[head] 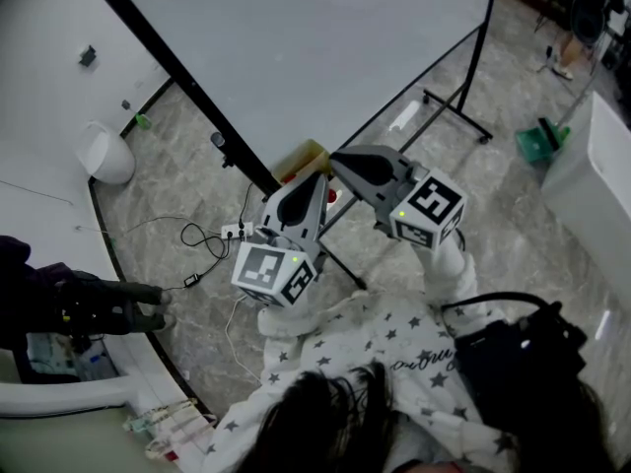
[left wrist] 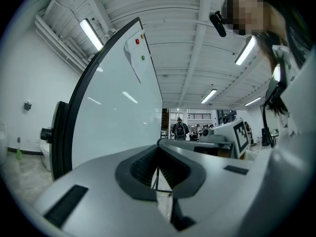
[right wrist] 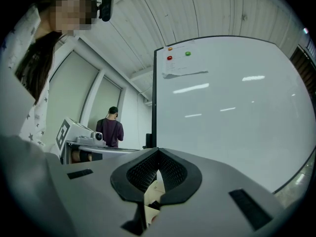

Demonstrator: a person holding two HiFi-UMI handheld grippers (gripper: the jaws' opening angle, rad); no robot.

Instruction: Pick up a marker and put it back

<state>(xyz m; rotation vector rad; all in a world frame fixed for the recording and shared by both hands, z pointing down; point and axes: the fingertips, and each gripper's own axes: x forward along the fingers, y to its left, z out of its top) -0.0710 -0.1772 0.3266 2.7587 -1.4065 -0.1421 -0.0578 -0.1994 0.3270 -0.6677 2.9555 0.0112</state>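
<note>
Grey left gripper (left wrist: pixel 157 157) and grey right gripper (right wrist: pixel 157 166) aimed side by side at large black-framed whiteboard (head: pixel 325 47), jaws together, empty; probably approaching for a marker.

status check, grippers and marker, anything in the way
Left hand-held gripper shut, empty. Right hand-held gripper shut, empty. No marker in sight; both up near the whiteboard. Nothing seen blocking.
</note>
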